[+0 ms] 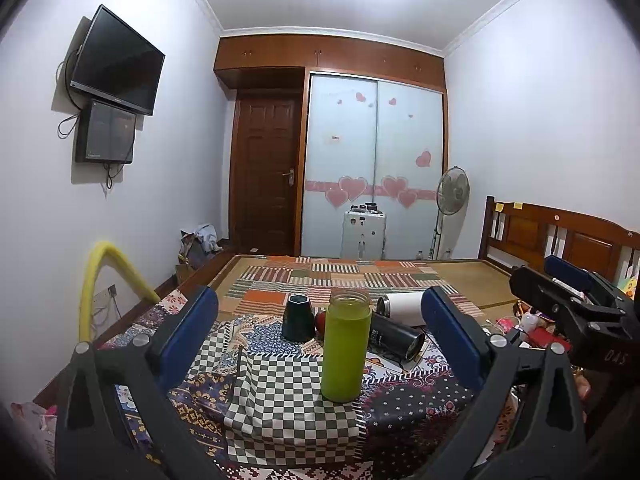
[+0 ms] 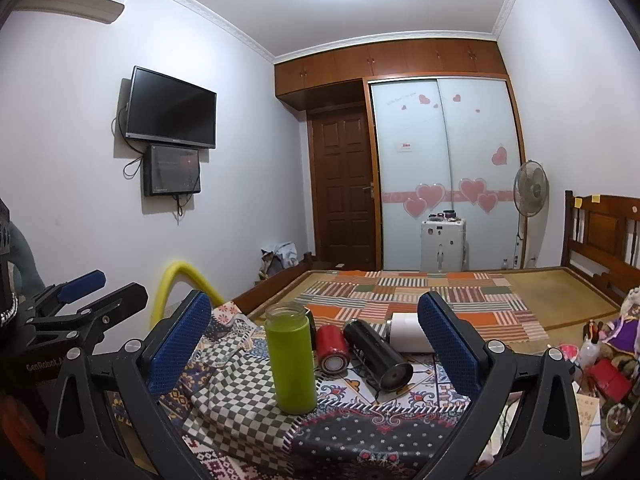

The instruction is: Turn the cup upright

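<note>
A green cup (image 1: pixel 345 346) with a clear glass rim stands upright on the patchwork cloth (image 1: pixel 280 408); it also shows in the right wrist view (image 2: pixel 291 360). Behind it lie a black cup (image 1: pixel 394 336) (image 2: pixel 378 354), a white cup (image 1: pixel 402 307) (image 2: pixel 408 332) and a red cup (image 2: pixel 332 346) on their sides. A dark cup (image 1: pixel 299 318) stands mouth down. My left gripper (image 1: pixel 320 332) is open and empty, its jaws wide either side of the green cup, short of it. My right gripper (image 2: pixel 314 340) is open and empty.
The right gripper (image 1: pixel 572 300) shows at the right of the left wrist view; the left gripper (image 2: pixel 80 300) shows at the left of the right wrist view. A bed with a woven mat (image 1: pixel 460 276) lies behind. Toys and clutter (image 2: pixel 608 352) sit at the right. A yellow tube (image 1: pixel 100 280) arches at the left.
</note>
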`<state>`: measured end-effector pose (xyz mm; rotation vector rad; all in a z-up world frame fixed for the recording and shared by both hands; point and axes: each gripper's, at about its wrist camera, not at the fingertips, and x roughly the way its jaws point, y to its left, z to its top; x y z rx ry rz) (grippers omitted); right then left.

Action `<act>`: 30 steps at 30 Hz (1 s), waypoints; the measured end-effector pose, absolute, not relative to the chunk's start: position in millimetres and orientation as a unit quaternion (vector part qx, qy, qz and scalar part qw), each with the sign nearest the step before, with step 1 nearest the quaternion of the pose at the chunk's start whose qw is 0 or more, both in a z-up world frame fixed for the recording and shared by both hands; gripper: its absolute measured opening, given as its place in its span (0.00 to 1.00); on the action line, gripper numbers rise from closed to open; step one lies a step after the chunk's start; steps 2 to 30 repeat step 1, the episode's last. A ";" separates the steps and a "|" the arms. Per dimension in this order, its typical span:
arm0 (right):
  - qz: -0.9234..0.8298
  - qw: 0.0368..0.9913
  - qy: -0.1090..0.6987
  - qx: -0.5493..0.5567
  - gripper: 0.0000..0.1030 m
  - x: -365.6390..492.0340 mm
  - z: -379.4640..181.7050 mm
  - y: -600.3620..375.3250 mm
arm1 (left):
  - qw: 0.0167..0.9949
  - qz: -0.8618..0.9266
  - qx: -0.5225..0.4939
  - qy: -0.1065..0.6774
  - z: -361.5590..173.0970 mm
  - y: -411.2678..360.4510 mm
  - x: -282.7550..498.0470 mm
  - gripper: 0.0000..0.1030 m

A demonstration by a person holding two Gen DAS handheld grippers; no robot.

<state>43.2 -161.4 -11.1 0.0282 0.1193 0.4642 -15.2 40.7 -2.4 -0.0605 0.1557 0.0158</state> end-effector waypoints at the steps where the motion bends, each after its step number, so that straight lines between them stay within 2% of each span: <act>1: 0.230 0.971 0.059 0.014 1.00 42.8 -11.7 -161.2 | 0.996 0.008 -0.030 0.078 -2.7 40.9 -15.0 1.00; 30: 0.230 0.971 0.059 0.014 1.00 42.8 -11.7 -161.2 | 0.996 0.008 -0.030 0.078 -2.7 40.9 -15.0 1.00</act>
